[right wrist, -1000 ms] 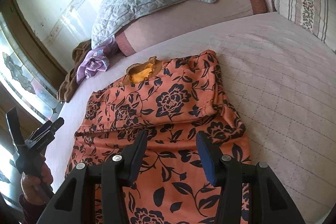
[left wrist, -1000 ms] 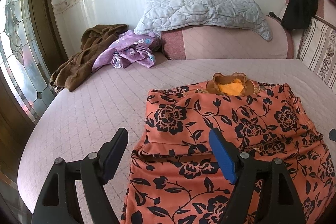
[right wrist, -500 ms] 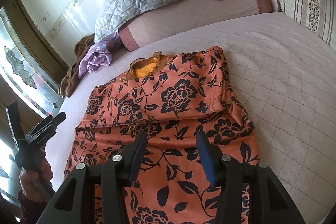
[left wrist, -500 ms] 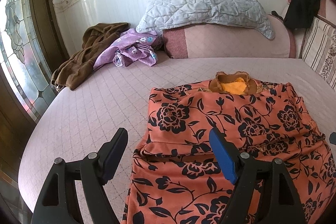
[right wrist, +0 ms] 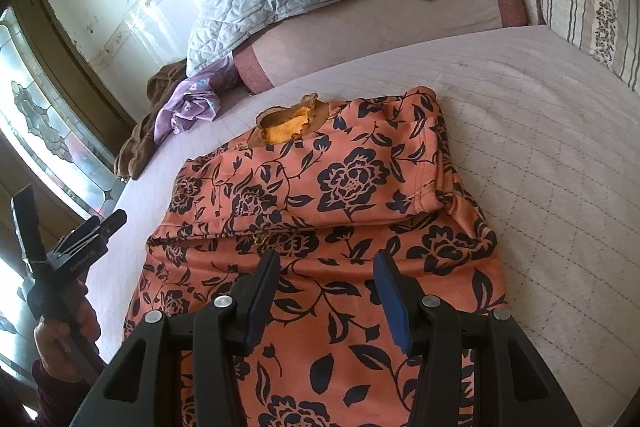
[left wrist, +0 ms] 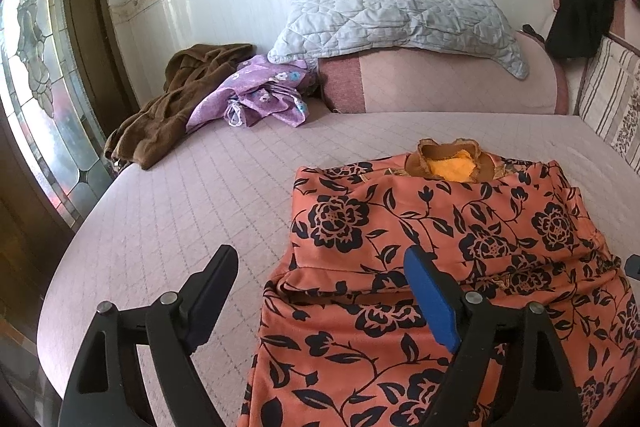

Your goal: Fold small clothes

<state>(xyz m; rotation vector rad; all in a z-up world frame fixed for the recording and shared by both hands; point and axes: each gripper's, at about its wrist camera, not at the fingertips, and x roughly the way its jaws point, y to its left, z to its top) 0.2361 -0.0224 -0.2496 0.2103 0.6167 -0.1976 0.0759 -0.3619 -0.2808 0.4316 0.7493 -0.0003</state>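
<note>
My left claw (left wrist: pixel 320 291) hangs over the near left part of the bed (left wrist: pixel 192 211), its jaws spreading wider at this moment with nothing caught between them; one finger is over bare quilted cover and the blue-padded one is over the left edge of the orange flowered garment (left wrist: pixel 440 227). My right claw (right wrist: pixel 326 291) is released too, jaws parted, poised above the lower middle of the same garment without gripping the cloth. The garment lies flat toward the near edge of the bed, both sleeves folded in across its front and its brown collar with yellow lining (right wrist: pixel 288 125) pointing to the head of the bed. From the right view I see my left hand (right wrist: pixel 66 331) at the left side of the bed, clasping its claw's handle. A grey quilted pillow (left wrist: pixel 396 15) rests on a pink bolster (left wrist: pixel 440 87) at the head. In the far left corner lie a purple garment (left wrist: pixel 256 95) and a brown one (left wrist: pixel 176 103), touching each other, well apart from the orange one.
</note>
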